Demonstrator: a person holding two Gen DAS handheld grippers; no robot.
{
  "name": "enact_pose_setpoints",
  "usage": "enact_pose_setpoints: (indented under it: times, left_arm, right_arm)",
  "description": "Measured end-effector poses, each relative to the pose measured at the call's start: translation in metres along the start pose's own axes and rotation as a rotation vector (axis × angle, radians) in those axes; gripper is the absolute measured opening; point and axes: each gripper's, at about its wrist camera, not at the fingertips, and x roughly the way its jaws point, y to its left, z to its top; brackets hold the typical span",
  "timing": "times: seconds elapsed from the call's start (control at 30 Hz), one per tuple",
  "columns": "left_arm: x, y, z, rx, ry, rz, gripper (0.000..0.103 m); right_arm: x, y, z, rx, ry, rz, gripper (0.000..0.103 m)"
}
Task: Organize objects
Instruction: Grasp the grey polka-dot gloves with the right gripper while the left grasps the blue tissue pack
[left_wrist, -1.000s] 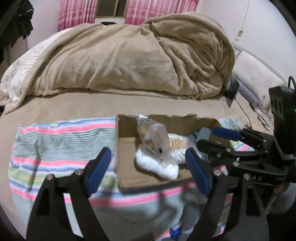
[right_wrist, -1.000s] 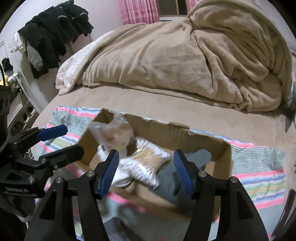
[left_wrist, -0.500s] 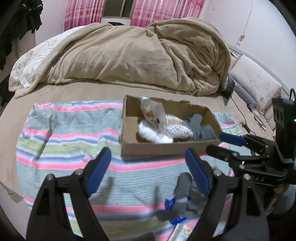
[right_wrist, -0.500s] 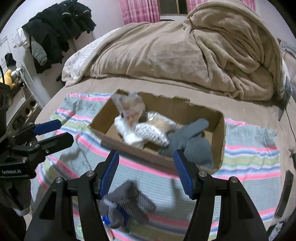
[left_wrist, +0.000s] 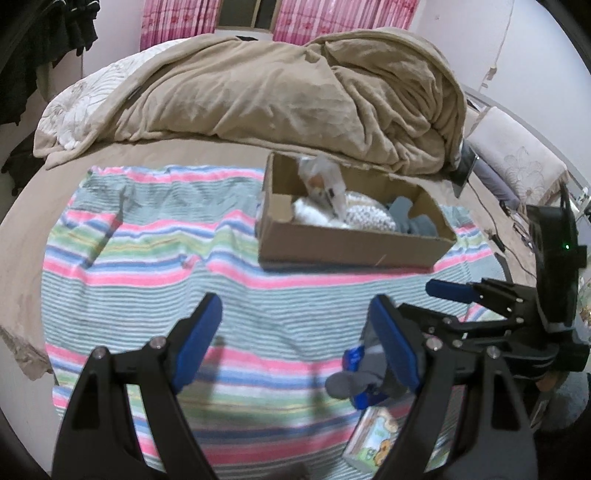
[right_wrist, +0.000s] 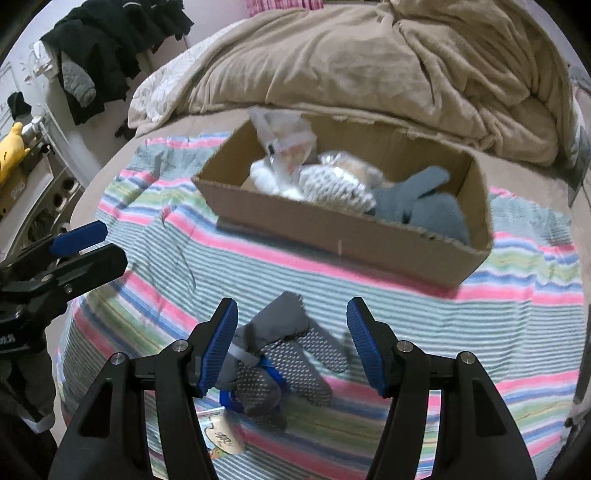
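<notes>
A striped towel (left_wrist: 155, 266) is being shown spread over a bed, with a cardboard box (right_wrist: 332, 225) resting on its far half, in front of a heaped beige blanket (left_wrist: 288, 88). Inside the box, a clear bag (right_wrist: 284, 136) is being seen propped at the left end, with a white knit bundle (right_wrist: 332, 184) beside it and grey gloves (right_wrist: 432, 206) lying at the right end. On the near part of the towel, outside the box, a second grey glove pair (right_wrist: 280, 354) with dotted palms and a blue clip is being framed between the spread fingers of the right gripper (right_wrist: 291, 347), whose jaws are being held wide apart with nothing between the pads. A small printed packet (left_wrist: 373, 443) is lying just beside these gloves, at the towel's near edge. The left gripper (left_wrist: 295, 339) is being held above bare towel to the left of the gloves, its jaws likewise wide apart and gripping nothing. Dark clothes (right_wrist: 110, 48) are hanging against the wall at the left.
</notes>
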Motion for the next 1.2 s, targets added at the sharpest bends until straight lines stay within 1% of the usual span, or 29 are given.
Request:
enact_pose_setpoints:
  times: [0.2, 0.3, 0.37, 0.47, 0.5, 0.53, 0.6, 0.77, 0.97, 1.2]
  left_arm:
    - [0.007, 0.010, -0.014, -0.008, 0.040, 0.003, 0.084]
    - [0.010, 0.012, -0.021, -0.020, 0.054, 0.002, 0.084]
    - [0.012, 0.012, -0.024, -0.028, 0.062, 0.001, 0.084]
    - [0.015, 0.006, -0.028, -0.021, 0.075, -0.001, 0.084]
    - [0.016, 0.004, -0.028, -0.018, 0.078, -0.001, 0.084]
    - [0.018, 0.001, -0.029, -0.014, 0.084, -0.001, 0.084]
    - [0.020, -0.006, -0.030, -0.002, 0.090, -0.002, 0.084]
    - [0.030, -0.022, -0.032, 0.020, 0.111, -0.011, 0.084]
    - [0.049, -0.040, -0.041, 0.029, 0.158, -0.029, 0.084]
    - [0.076, -0.066, -0.051, 0.071, 0.224, -0.040, 0.084]
  right_arm:
    - [0.023, 0.015, -0.009, -0.006, 0.047, 0.014, 0.065]
    - [0.035, 0.019, -0.015, -0.019, 0.063, -0.005, 0.065]
    - [0.041, 0.018, -0.019, -0.017, 0.074, -0.002, 0.058]
    - [0.040, 0.016, -0.021, -0.026, 0.072, 0.024, 0.043]
    - [0.039, 0.016, -0.022, -0.030, 0.069, 0.039, 0.035]
    - [0.037, 0.016, -0.022, -0.033, 0.064, 0.052, 0.032]
    - [0.032, 0.014, -0.023, -0.033, 0.056, 0.063, 0.030]
    - [0.012, 0.000, -0.027, -0.012, 0.018, 0.061, 0.029]
    - [-0.012, -0.028, -0.031, 0.021, -0.021, 0.030, 0.029]
    - [-0.019, -0.057, -0.039, 0.070, -0.035, 0.016, 0.029]
